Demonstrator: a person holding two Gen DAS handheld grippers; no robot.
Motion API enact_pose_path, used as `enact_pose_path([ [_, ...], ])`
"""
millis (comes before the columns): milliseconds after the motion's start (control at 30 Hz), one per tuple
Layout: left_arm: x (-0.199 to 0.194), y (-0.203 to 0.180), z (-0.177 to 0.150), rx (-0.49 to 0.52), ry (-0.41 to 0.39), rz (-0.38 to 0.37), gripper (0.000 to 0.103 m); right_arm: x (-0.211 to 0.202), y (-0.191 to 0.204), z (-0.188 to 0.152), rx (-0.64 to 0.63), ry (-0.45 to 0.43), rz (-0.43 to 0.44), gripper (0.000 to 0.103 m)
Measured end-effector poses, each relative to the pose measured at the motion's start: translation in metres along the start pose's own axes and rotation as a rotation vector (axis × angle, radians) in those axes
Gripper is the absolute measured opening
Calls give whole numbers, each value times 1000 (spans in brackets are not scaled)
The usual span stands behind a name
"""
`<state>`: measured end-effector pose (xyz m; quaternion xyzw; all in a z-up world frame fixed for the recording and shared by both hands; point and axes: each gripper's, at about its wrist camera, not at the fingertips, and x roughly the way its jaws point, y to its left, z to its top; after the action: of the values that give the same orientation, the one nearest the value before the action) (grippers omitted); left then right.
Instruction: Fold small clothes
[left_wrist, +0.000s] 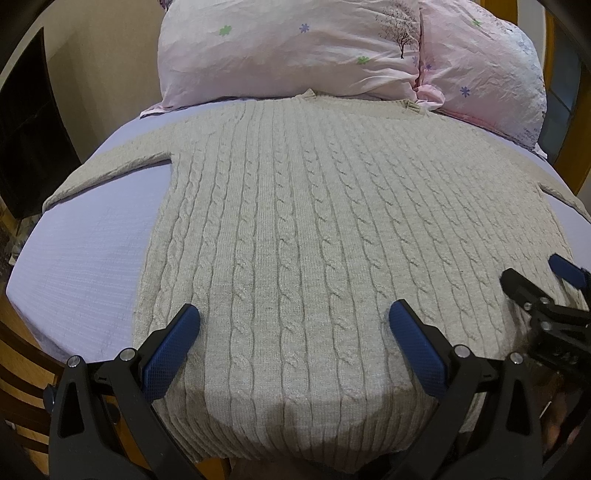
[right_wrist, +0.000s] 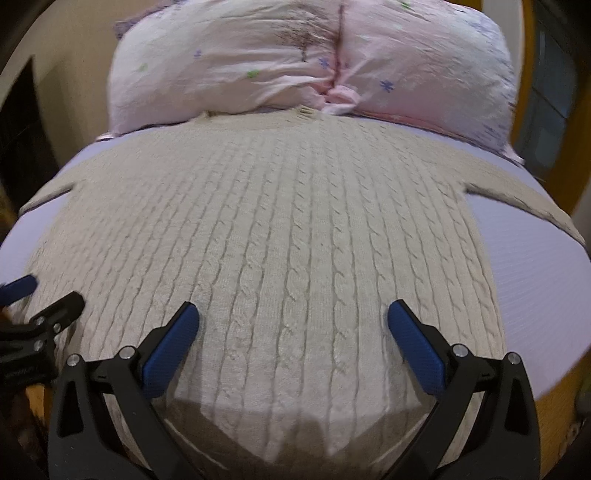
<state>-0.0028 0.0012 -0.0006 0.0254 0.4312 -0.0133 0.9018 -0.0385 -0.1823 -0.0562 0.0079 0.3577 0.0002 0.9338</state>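
A beige cable-knit sweater (left_wrist: 295, 221) lies flat on a lavender sheet, collar toward the pillows, sleeves spread to both sides, hem nearest me. It also fills the right wrist view (right_wrist: 280, 229). My left gripper (left_wrist: 294, 317) is open and empty, just above the sweater's lower left part near the hem. My right gripper (right_wrist: 293, 314) is open and empty above the lower right part near the hem. The right gripper's fingers (left_wrist: 524, 291) show at the right edge of the left wrist view. The left gripper's fingers (right_wrist: 55, 314) show at the left edge of the right wrist view.
Two pink floral pillows (left_wrist: 288, 51) lie beyond the collar, also in the right wrist view (right_wrist: 295, 55). The lavender sheet (left_wrist: 81, 251) covers the bed on both sides of the sweater (right_wrist: 532, 280). Wooden bed frame edges (left_wrist: 26, 373) and a dark doorway are at the left.
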Motion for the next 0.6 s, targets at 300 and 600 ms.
enact_pose_path([
  [300,-6,22,14,-31,-100,-88,102,-31,-228,48,536,-168,-54,95],
  [600,4,118,66,-248,-208,4,102,27,-434,47,1144,-81,-131,57],
])
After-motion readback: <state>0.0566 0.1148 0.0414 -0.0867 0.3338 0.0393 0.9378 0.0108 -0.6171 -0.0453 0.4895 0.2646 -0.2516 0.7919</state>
